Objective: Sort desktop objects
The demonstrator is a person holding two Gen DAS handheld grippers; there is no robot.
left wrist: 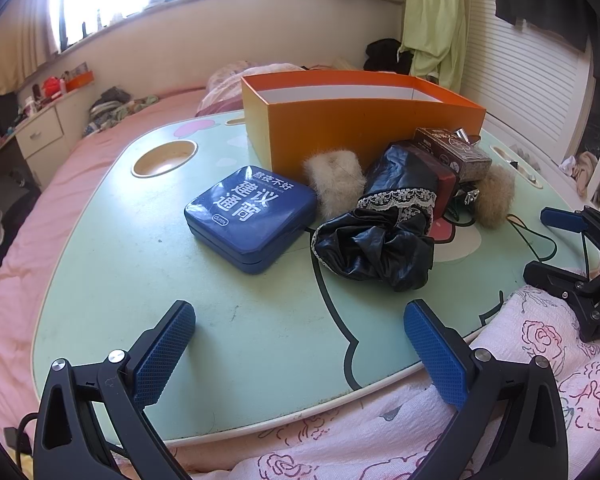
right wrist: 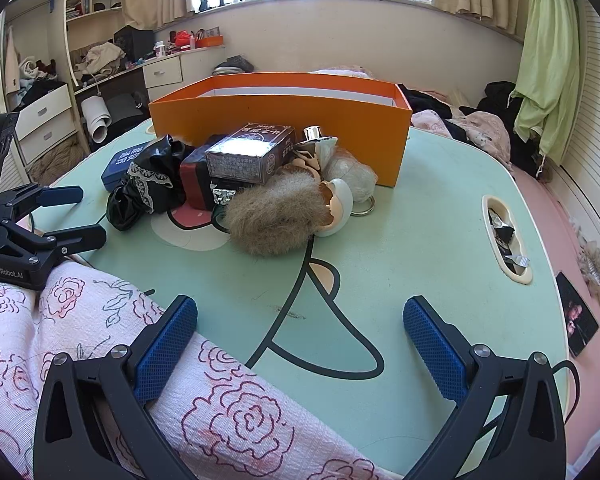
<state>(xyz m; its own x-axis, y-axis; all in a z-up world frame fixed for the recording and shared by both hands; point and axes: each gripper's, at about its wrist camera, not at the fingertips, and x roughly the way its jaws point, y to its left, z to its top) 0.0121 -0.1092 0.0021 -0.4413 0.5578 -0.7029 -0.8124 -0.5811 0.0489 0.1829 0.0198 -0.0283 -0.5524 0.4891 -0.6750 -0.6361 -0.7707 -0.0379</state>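
An orange box (left wrist: pixel 364 128) (right wrist: pixel 284 120) stands open-topped at the far side of the green lap table (left wrist: pixel 180 300) (right wrist: pixel 420 240). In front of it lies a pile: a blue tin (left wrist: pixel 250 218) (right wrist: pixel 120 162), a crumpled black lace-trimmed bag (left wrist: pixel 380 236) (right wrist: pixel 148 188), a dark printed carton (left wrist: pixel 454 152) (right wrist: pixel 252 156), a pale fur puff (left wrist: pixel 334 184) and a brown fur puff (left wrist: pixel 496 196) (right wrist: pixel 276 216). My left gripper (left wrist: pixel 300 344) (right wrist: pixel 74 216) hovers open at the table's near edge, empty. My right gripper (right wrist: pixel 300 344) (left wrist: pixel 548 248) is open too, holding nothing.
A floral-sleeved leg or cloth (right wrist: pixel 100 360) (left wrist: pixel 540 340) lies along the near table edge between the grippers. The table has a round cup recess (left wrist: pixel 165 158) and a slot with small items (right wrist: pixel 506 240). Pink bedding (left wrist: pixel 32 220) surrounds the table; a photo card (right wrist: pixel 580 320) lies at the right.
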